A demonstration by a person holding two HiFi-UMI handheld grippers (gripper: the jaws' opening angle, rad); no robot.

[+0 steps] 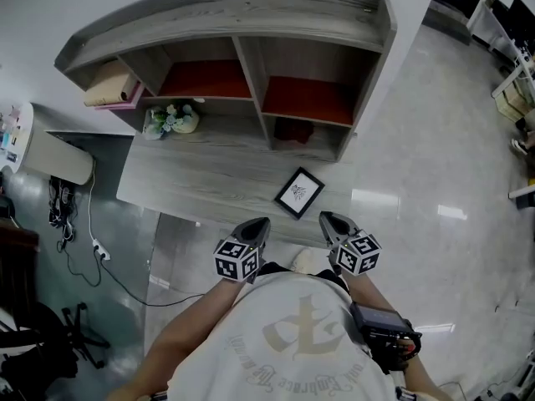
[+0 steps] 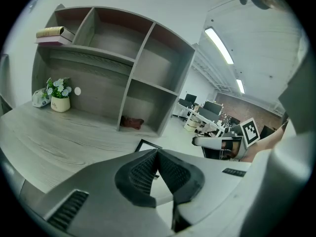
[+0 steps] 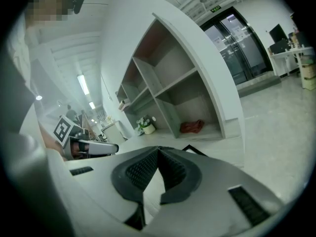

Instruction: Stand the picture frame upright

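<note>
Where the desk nears its front edge, the picture frame lies flat, black-bordered, in front of the right-hand compartments of the shelf unit. Near it, apart from it, the left gripper and right gripper hover at either side, each with jaws pressed together on nothing. A flower pot stands well apart, at the desk's left.

Nothing here can be read for certain. The person's shirt carries a large emblem with a curved line of lettering under it, too small and warped to spell out. The left cube on the left gripper and the right cube on the right gripper bear black-and-white square markers, which are patterns and not letters. In the right gripper view a small green sign sits above the glass doors, too tiny to read.
</note>
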